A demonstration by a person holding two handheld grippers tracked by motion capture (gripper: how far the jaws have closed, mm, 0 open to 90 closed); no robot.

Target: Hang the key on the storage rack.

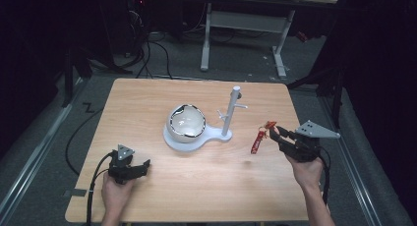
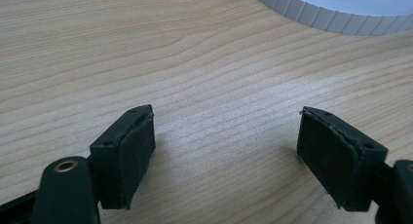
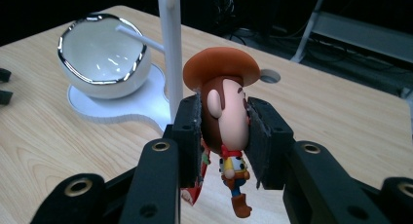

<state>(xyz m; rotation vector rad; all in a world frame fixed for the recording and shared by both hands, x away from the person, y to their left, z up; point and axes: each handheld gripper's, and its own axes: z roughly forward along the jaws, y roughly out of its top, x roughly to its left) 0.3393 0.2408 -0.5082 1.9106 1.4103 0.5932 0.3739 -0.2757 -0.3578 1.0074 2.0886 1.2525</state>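
Item: cowboy keychain (image 3: 225, 114), pinched by the head in my right gripper (image 3: 223, 136) above the tabletop's right edge; I'd keep its strap (image 1: 256, 141) hanging free toward the stand (image 1: 230, 113); left gripper (image 2: 226, 151) wide, empty, near-left corner.

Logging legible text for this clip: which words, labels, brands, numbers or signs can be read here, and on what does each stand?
None can be read.
Red strap hanging by the cowboy figurine held in the right gripper: pale marks, too small and blurred to read.
White stand, bowl, table and left gripper: no lettering visible.
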